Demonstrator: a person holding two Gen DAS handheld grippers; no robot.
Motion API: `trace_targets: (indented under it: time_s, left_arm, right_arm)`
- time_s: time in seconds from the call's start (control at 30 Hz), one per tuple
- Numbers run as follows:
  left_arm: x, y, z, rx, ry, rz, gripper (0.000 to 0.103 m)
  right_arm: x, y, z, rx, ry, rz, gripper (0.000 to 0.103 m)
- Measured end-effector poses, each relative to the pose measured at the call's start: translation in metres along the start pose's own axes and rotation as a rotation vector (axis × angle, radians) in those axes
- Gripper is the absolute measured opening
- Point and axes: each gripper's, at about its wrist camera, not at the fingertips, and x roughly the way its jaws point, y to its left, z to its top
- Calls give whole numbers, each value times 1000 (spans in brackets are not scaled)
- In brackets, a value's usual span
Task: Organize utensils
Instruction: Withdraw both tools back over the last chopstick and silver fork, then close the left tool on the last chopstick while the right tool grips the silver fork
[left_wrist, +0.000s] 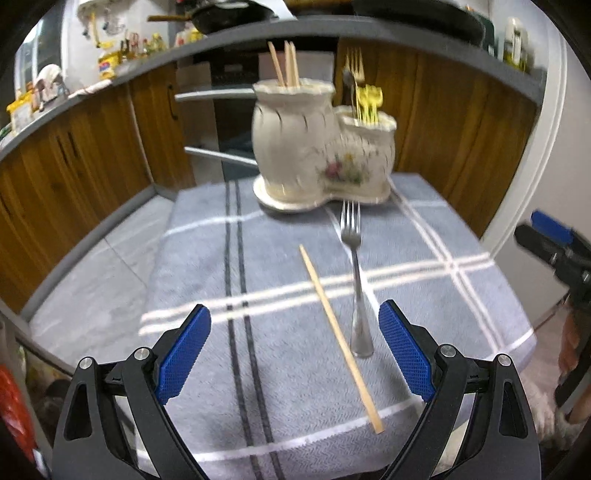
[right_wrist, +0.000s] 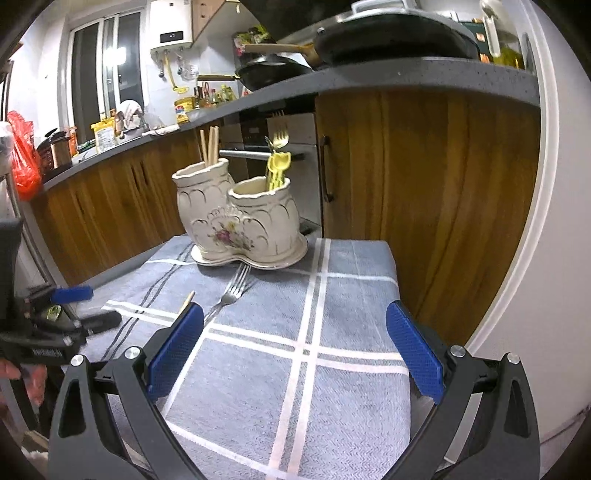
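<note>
A: L gripper?

B: Fingers spread wide, nothing btwn the blue pads. It hangs over the grey checked cloth. Loose chopstick lies on the cloth in the gap, running diagonally fwd-left from near the right pad. Fork lies just right of it, handle end close to the right finger, tines pointing ahead at the holder.

A: Holder?

B: Cream ceramic utensil holder, two compartments, straight ahead past the fingertips, blurred. Wooden chopsticks stand in the taller left pot; gold fork and yellow utensils in the lower right pot.

A: R gripper?

B: Also wide open, empty, over bare cloth. Fork and chopstick tip sit fwd of its left finger; holder further ahead, slightly left.

A: Anything else?

B: Wooden cabinets behind the holder, pans on the counter above.
</note>
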Motion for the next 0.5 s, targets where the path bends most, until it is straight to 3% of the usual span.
trace_targets:
  time_s: [0.17,0.27,0.33,0.4,0.43,0.5]
  left_arm:
    - [17,-6,-7,7,69,-8,91]
    - [30,-10,-3,10,103,-20,76]
    - [38,-15,0,20,125,-15,59]
    - [41,-20,2,35,138,-20,54]
    - [42,-21,2,42,145,-21,39]
    - [46,-23,2,48,170,-32,32]
  right_arm:
    - [7,-1,-3,-4,21,1,97]
    - [11,2,-7,-13,35,3,98]
    - [13,6,-8,-22,46,4,97]
    - [15,9,-10,-37,51,3,97]
    - [14,9,-10,-43,51,2,97]
    - [13,9,-11,-50,46,-3,97]
